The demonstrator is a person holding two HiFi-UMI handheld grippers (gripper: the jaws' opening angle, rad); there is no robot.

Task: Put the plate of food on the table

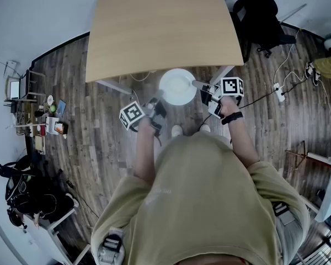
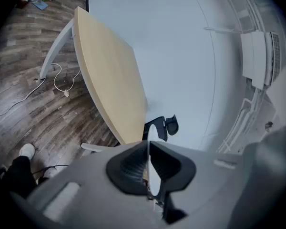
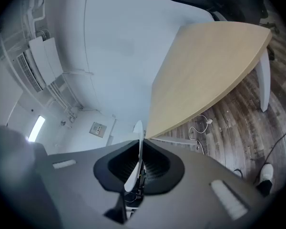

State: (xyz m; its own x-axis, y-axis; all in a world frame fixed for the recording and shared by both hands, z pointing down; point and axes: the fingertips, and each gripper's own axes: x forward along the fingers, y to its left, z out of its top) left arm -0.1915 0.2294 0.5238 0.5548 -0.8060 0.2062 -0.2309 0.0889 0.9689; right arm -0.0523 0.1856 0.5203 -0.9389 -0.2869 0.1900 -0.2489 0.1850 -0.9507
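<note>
Wooden table (image 1: 154,26): fills upper centre of head view, top bare. White plate (image 1: 177,86): frame centre, at the table's near edge, apparently not yet set down; contents not discernible. Left gripper (image 1: 156,104) and right gripper (image 1: 205,88): each pinched narrow on opposite rims. Step: carrying in. Next: advance level over the top, lower, release.

Dark wood-plank floor (image 1: 110,148) below me. Pale wooden table (image 1: 160,26) ahead, white legs. Black office chair (image 1: 262,15) at its far right corner. White power strip (image 1: 278,91) on floor to my right. Cluttered rack (image 1: 38,115) and black bags (image 1: 22,186) to my left (contents too small to tell). Walls (image 2: 181,56) plain white, air conditioner (image 2: 260,56) mounted high. Light soft and even.
</note>
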